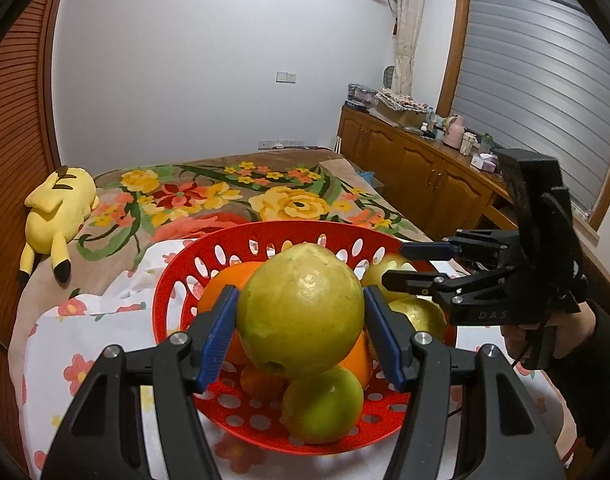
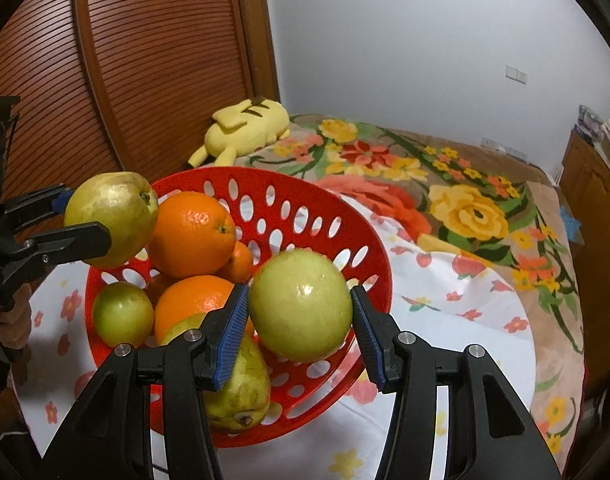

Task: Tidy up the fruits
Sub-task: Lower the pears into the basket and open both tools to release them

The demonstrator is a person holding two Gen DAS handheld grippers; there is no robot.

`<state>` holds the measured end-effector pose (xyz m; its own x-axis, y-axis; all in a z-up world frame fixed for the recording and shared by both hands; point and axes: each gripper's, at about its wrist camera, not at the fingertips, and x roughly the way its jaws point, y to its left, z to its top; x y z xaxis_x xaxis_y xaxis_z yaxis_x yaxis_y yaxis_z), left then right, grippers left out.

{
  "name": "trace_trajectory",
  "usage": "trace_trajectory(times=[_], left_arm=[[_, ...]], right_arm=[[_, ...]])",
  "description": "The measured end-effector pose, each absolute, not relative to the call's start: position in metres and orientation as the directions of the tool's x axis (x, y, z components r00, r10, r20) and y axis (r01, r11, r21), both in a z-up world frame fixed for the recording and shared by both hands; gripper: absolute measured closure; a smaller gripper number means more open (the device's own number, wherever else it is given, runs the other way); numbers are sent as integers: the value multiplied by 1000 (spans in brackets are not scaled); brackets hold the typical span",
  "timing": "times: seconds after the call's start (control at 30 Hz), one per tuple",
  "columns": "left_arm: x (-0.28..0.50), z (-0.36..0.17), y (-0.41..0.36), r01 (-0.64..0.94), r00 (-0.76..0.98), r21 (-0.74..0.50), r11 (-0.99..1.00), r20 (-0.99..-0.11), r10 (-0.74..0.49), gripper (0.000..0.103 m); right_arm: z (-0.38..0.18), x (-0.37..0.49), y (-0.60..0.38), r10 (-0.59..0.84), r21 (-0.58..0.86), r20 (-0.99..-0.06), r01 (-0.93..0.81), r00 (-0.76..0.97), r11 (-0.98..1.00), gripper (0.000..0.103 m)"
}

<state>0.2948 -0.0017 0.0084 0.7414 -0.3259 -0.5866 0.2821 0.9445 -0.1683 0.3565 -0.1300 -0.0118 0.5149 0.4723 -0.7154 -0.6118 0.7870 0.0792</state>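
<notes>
Placing step: left gripper (image 1: pixel 301 320) and right gripper (image 2: pixel 301 312) each pinch a yellow-green round pear (image 1: pixel 301 308) over the perforated red plastic basket (image 2: pixel 369 256); next, lower and release among the oranges (image 2: pixel 191 234).

Both hand-held grippers (image 1: pixel 301 320) (image 2: pixel 299 320) part-open, gripping.

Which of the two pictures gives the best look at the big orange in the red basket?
The right wrist view: the orange sits in plain sight, top and side showing, in the basket. In the left wrist view only a sliver of it peeks out behind a held green fruit.
</notes>
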Motion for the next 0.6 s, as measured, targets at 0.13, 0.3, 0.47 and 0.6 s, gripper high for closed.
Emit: trace_trajectory(times=[0.13,0.3,0.47,0.6], left_arm=[[300,9,-5,283,740,-158,946,-591,-320,41],[315,8,-14,290,729,-139,947,-608,-313,41],[329,7,-29,307,717,-115,945,-625,-309,41],[337,2,-39,318,698,-108,942,-646,-310,41]], right_arm=[[-5,356,-135,479,89,-699,-600,530,795,47],[6,350,-145,493,98,-673,-594,551,798,47],[9,344,-151,500,101,-660,-594,560,798,46],[10,339,-154,505,104,-655,-595,562,797,46]])
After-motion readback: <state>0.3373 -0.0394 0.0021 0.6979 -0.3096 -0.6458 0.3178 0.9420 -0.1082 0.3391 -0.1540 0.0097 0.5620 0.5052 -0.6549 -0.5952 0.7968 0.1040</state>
